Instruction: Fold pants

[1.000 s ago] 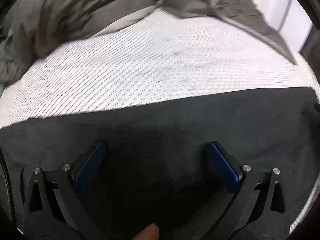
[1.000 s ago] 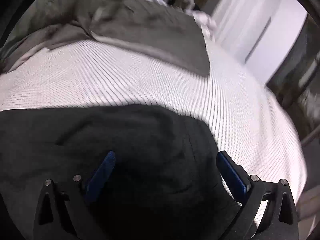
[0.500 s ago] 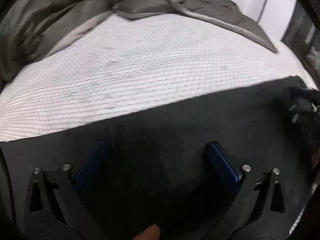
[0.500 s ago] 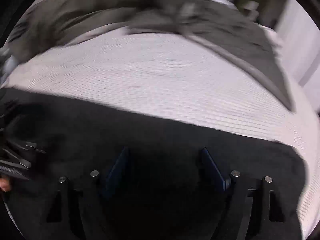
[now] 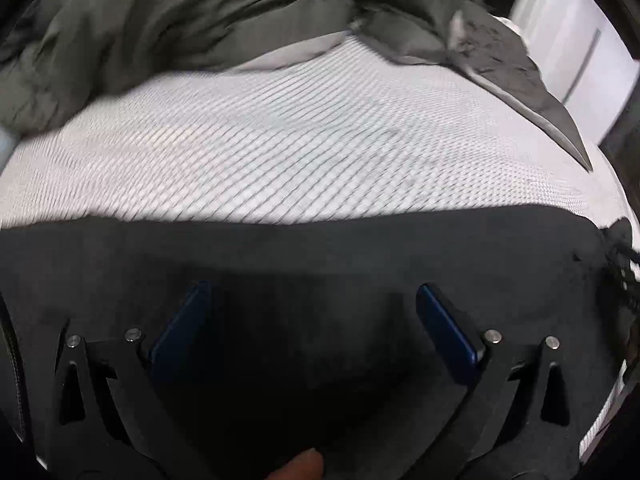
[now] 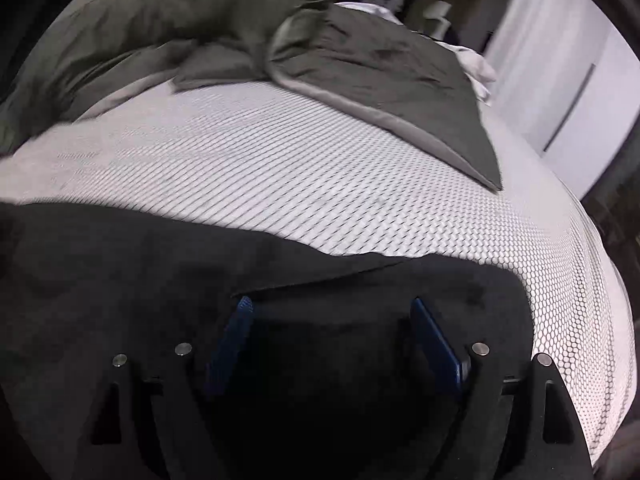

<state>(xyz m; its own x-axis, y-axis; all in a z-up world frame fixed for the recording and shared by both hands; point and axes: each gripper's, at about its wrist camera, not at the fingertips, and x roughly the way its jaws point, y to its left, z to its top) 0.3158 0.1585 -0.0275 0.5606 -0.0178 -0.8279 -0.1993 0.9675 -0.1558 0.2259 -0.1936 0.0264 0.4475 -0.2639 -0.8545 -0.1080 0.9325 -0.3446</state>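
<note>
We had the pants (image 5: 320,256) spread dark across the lower half of both frames, lying flat on the white mesh-patterned bed (image 5: 304,152); a grey duvet (image 5: 168,24) was bunched along the top of each view. Our left gripper (image 5: 312,300) hovered over the cloth with its blue fingers (image 5: 444,332) wide apart and nothing between them; our right gripper (image 6: 332,316) was likewise spread, empty, just below a raised layer edge (image 6: 320,284) in the middle of its frame. We judged the step to be picking a hold for the next fold; to do it well we needed both grippers to close on the same edge, catching every layer at once, well apart from each other; then lift evenly, so the far hem stayed straight and no crease was dragged in.
</note>
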